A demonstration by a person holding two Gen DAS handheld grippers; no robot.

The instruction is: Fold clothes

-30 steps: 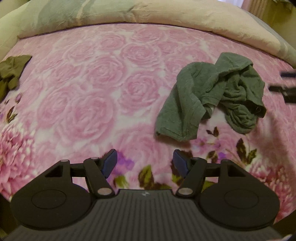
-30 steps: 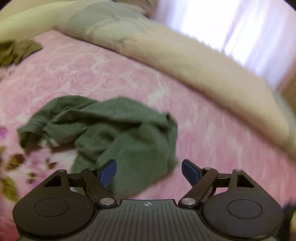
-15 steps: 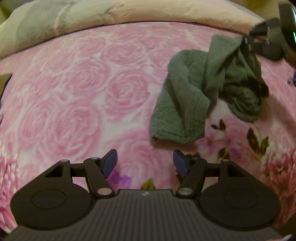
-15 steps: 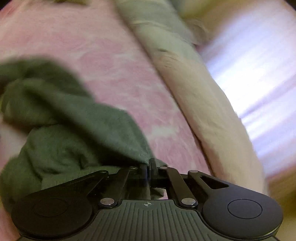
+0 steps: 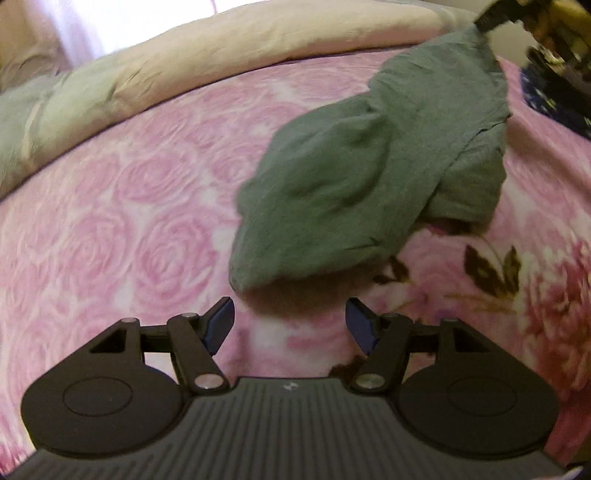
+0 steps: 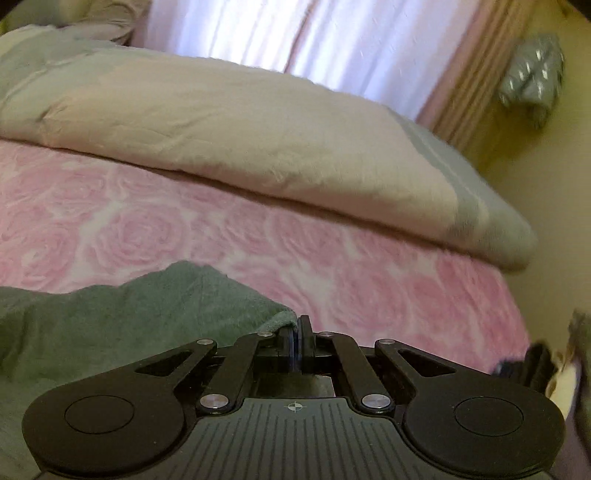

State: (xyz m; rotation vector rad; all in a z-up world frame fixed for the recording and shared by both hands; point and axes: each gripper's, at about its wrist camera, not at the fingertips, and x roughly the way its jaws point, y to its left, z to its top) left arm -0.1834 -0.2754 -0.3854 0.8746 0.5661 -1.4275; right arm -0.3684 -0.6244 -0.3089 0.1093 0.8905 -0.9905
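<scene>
The right gripper (image 6: 296, 328) is pinching, w/ its jaws pressed together, an edge of the crumpled grey-green knit garment (image 5: 354, 192), and in the left wrist view that pinched corner is hanging up toward the top right while the rest of the cloth is draping down in a long bunched slope onto the pink rose-patterned fleece blanket (image 5: 122, 206). The lower end of the garment is resting on the blanket just ahead of the left gripper (image 5: 289, 325), whose blue-padded fingers (image 5: 219, 323) are standing spread apart w/ nothing between them. Behind, a beige and grey-green rolled duvet (image 6: 229, 136) is lying along the far side of the bed, approx. below the pale curtains (image 6: 280, 33). As for progress: the garment is showing no flat panels, no straight creases, no stacked layers, so it is not lying folded; it is looking like a lift-and-shake-out stage, judging by the one raised corner. Spreading it flat and making every fold is prob. what is left. Sleeves and hem are too bunched to tell apart.
</scene>
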